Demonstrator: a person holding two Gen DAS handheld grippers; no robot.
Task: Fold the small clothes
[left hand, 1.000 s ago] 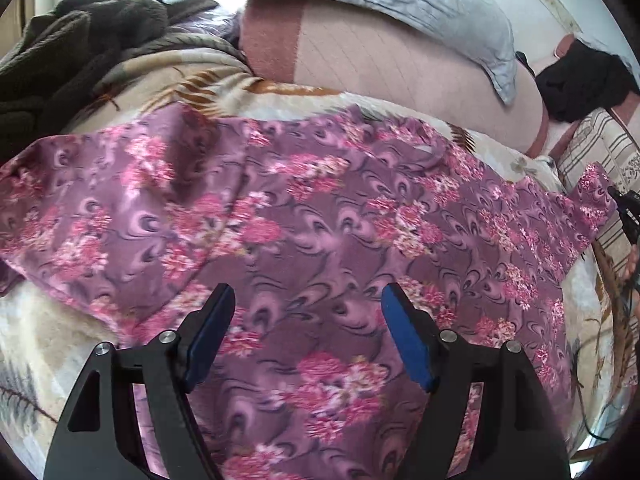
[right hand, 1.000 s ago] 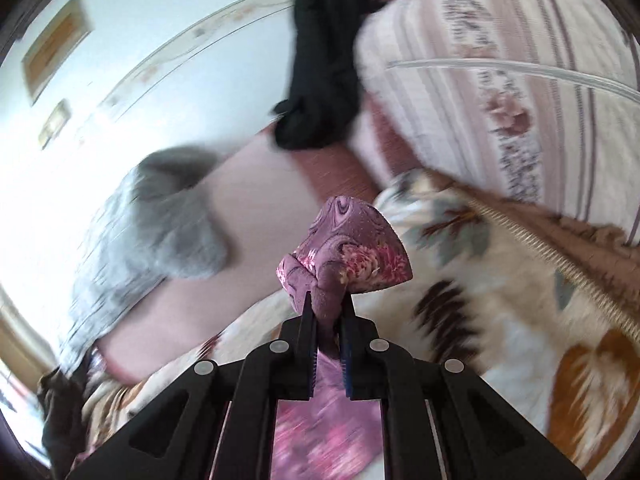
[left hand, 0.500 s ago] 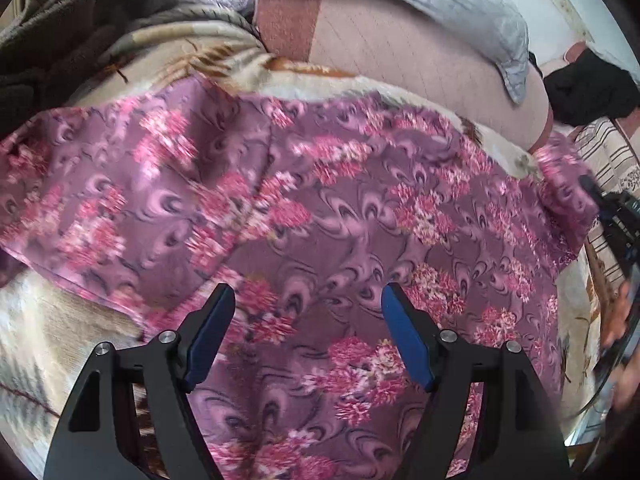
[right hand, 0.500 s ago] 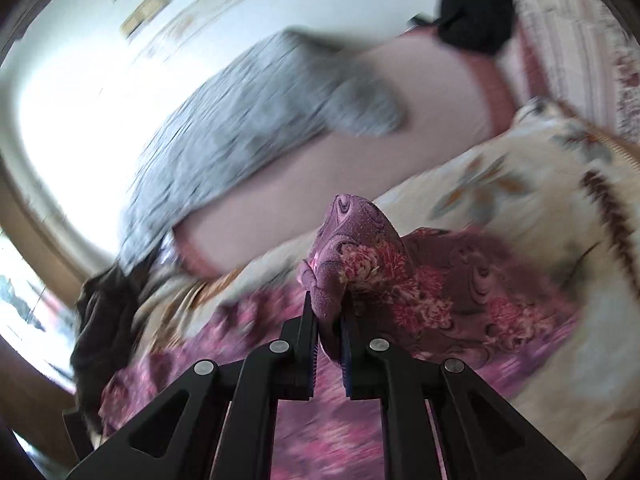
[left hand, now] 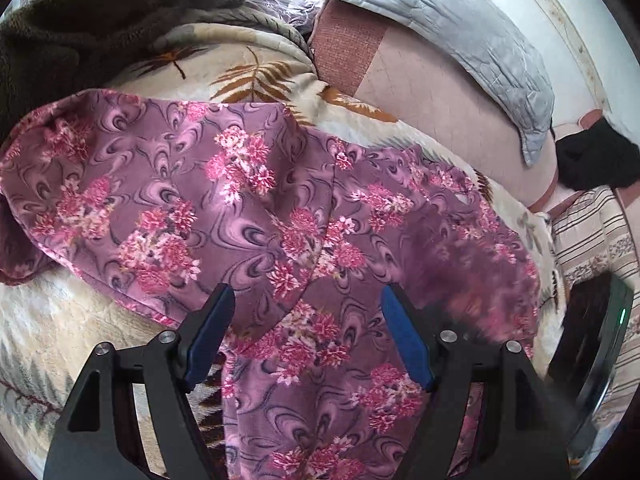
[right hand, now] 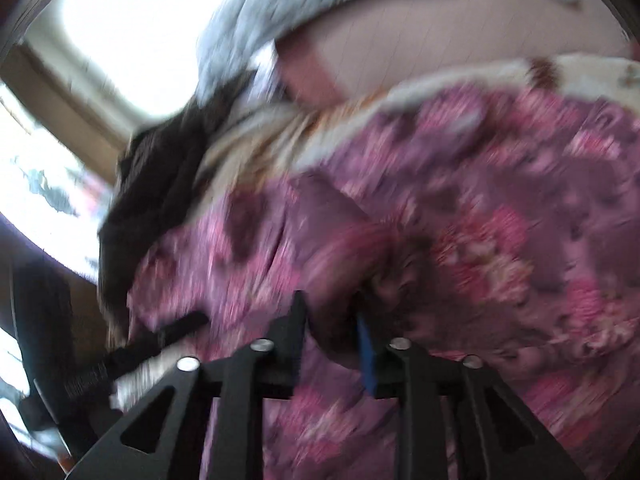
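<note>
left hand-held gripper [left hand: 307, 334] wide, right hand-held gripper [right hand: 331, 334] just opening

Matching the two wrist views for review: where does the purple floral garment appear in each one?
Left wrist: the purple floral garment spreads across the middle, from the left edge down between the open left gripper.
Right wrist: the garment is blurred and fills the centre and right, above the right gripper.
Shared landmark: the grey quilted pillow along the top.
</note>
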